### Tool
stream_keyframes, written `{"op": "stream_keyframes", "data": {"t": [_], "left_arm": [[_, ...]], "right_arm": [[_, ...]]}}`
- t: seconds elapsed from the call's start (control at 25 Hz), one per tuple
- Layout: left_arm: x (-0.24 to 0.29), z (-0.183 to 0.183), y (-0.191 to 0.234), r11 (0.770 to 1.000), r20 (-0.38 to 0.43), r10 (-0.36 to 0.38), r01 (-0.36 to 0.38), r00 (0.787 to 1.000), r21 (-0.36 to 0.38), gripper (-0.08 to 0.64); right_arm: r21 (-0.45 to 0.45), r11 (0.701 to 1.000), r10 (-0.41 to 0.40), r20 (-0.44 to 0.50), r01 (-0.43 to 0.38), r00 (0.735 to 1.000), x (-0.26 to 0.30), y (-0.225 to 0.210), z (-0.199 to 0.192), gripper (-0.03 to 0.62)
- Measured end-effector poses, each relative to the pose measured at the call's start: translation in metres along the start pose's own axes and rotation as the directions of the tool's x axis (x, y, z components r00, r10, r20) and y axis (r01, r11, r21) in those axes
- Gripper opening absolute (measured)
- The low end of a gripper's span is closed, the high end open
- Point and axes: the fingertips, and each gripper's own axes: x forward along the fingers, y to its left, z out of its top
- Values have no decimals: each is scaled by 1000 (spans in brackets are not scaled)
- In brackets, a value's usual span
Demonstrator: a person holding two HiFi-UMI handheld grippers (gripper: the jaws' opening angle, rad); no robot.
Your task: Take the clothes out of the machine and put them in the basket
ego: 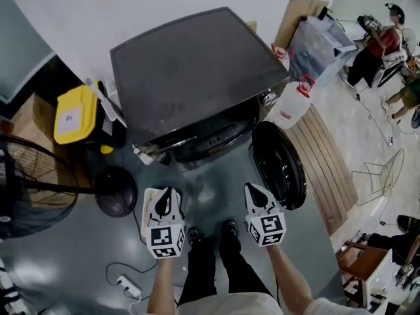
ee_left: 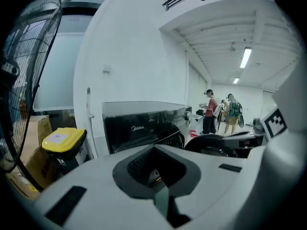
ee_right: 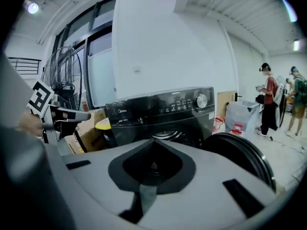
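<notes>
The black front-loading washing machine stands ahead of me, its round door swung open to the right. The drum opening is dark, and no clothes or basket show in any view. My left gripper and right gripper hover side by side over the floor in front of the machine, both shut and empty. The left gripper points at the machine's front. In the right gripper view the right gripper faces the control panel and the door.
Left of the machine stands a yellow-lidded bin. A floor fan with a round base is at the left. A power strip lies near my feet. A white jug and wooden slats are at the right, with people beyond.
</notes>
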Motion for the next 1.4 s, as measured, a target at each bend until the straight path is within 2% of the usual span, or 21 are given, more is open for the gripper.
{"op": "stream_keyframes", "data": {"t": [0.24,0.6,0.84,1.08,1.24,1.4], "left_arm": [[-19,55,-12,1000,54,-16,16,998,6,18],[-44,124,-40,994,121,-87,77,989,83,18],[-52,164,-34,994,170,-84,70,982,85,18],[-61,185,-27,993,193,-76,57,978,101,18],[-66,189,-29,990,187,-89,65,978,127,18],[-65,187,-24,992,194,-84,63,977,109,18]], "right_arm": [[-42,999,-28,67,30,997,-26,-8,62,23],[-99,994,-37,171,54,985,-72,-2,145,23],[-143,988,-31,221,64,975,-89,8,188,23],[-138,987,-44,264,83,963,-96,2,217,23],[-122,988,-61,272,98,960,-103,-4,221,23],[-120,987,-69,274,105,959,-100,-6,222,23]]}}
